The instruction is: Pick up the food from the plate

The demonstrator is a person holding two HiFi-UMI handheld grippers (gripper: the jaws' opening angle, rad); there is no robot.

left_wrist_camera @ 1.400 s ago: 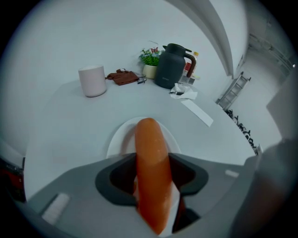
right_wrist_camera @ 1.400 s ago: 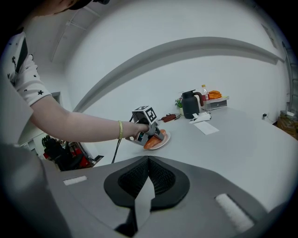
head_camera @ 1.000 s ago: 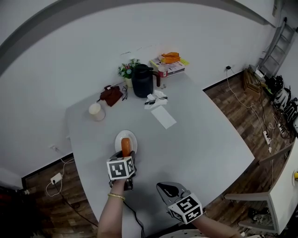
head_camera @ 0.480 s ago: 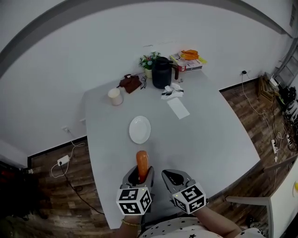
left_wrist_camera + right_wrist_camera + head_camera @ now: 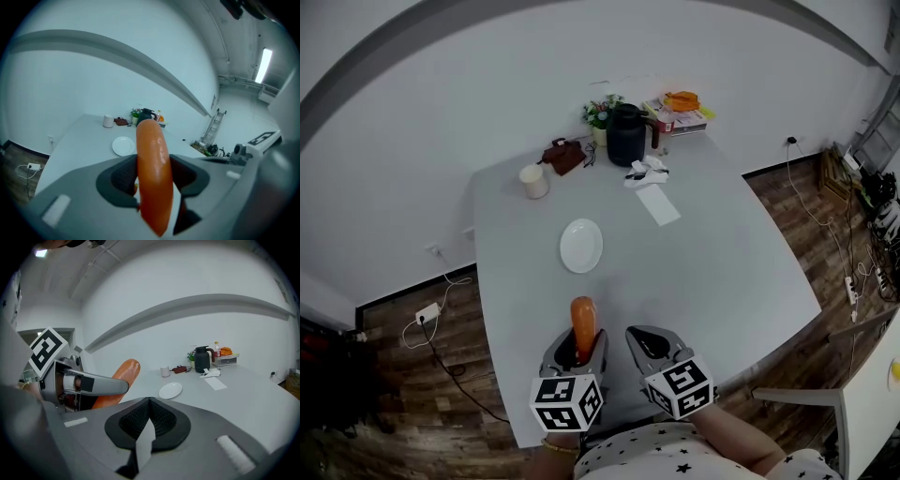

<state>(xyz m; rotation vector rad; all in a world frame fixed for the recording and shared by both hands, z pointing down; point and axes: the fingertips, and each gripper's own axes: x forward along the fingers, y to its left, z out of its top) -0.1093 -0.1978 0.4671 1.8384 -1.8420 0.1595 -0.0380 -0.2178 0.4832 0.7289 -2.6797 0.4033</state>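
The left gripper (image 5: 578, 354) grips an orange sausage (image 5: 583, 322) between its two pads. The sausage stands out ahead of the jaws and is lifted off the table (image 5: 712, 272), near the edge closest to the person. In the left gripper view the pads press on both of its sides. The right gripper (image 5: 649, 345) is just beside the left one, its jaws drawn together with nothing between them.

The white plate (image 5: 581, 246) lies flat towards the middle of the table, well apart from both grippers, and its surface is bare.

The other vessels stand along the far edge. A white cup (image 5: 533, 181) is at the left, upright; what it holds cannot be made out. A dark jug (image 5: 627, 137) with a handle stands upright with its lid on. Just behind it, a small pot (image 5: 600, 114) holds green leaves and small flowers. A brown pouch (image 5: 563, 156) lies between the cup and the jug. To the right of the jug there is a stack of books (image 5: 686, 120) with something orange on top, and the right gripper view shows a bottle (image 5: 216, 350) beside the jug.

In front of the jug lie crumpled white tissues (image 5: 647, 172), and a flat sheet of paper (image 5: 659, 204) lies just beside them, nearer the plate.
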